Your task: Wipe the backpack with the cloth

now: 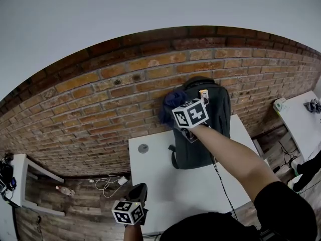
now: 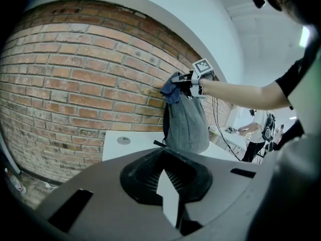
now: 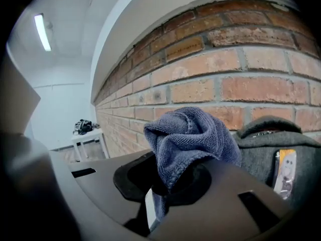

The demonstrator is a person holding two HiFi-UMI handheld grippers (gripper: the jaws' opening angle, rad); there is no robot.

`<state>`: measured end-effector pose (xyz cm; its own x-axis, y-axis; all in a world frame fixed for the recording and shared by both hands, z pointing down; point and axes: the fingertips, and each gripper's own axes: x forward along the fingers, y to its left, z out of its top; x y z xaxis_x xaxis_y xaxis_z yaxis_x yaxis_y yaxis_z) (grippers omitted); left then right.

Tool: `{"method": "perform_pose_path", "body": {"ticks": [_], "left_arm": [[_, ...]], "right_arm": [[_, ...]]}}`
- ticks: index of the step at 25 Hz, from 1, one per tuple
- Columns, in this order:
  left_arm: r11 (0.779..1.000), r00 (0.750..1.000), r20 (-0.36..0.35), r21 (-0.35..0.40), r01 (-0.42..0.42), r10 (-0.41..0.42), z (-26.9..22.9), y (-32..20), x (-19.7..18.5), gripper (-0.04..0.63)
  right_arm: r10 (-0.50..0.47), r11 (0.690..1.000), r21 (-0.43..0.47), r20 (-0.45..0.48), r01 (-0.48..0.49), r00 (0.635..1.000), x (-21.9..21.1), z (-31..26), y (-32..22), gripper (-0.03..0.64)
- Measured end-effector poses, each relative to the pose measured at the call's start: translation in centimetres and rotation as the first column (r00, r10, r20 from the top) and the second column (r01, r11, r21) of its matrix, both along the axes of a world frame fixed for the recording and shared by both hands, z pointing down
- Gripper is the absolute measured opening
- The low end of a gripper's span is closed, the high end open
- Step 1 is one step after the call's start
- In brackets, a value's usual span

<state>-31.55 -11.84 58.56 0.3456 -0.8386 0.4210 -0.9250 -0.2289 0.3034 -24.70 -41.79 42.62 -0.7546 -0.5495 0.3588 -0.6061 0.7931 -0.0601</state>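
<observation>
Two grippers, one busy: our right gripper (image 3: 165,185) has its fingers pinching the blue cloth (image 3: 190,134) at the top of the backpack (image 1: 203,134), which stands on the surface (image 1: 160,179). Our left gripper (image 2: 168,185) hangs low, fingers pressed together, empty. We'd say the front panel is yet to be wiped.

White table (image 1: 161,185), brick wall (image 1: 100,112)

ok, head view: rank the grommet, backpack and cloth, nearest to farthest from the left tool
1. Grommet: set in the white table, just ahead of the left tool.
2. Backpack: upright at the table's far side, ahead and to the right.
3. Cloth: high up at the backpack's top left corner.
</observation>
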Motion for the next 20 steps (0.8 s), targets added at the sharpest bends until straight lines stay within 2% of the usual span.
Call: {"method": "perform_pose_path", "body": {"ticks": [7,14,20], "left_arm": [[1.0,1.0,-0.012,0.003,-0.001,0.001,0.5,0.0,-0.1,-0.006],[1.0,0.999,-0.028,0.0,0.022,-0.022,1.2,0.4,-0.6,-0.006],[0.999,0.999,-0.041,-0.004,0.032,-0.032,1.7,0.6,-0.7,-0.006]], "right_arm": [[0.013,1.0,0.027,-0.008,-0.013,1.0,-2.4,-2.2,-1.4,0.038],[0.15,0.983,-0.093,-0.071,-0.156,0.986,-1.7,0.8,-3.0,0.038],[0.138,0.982,-0.116,-0.094,-0.148,0.986,-2.3,2.5,-1.8,0.038]]}}
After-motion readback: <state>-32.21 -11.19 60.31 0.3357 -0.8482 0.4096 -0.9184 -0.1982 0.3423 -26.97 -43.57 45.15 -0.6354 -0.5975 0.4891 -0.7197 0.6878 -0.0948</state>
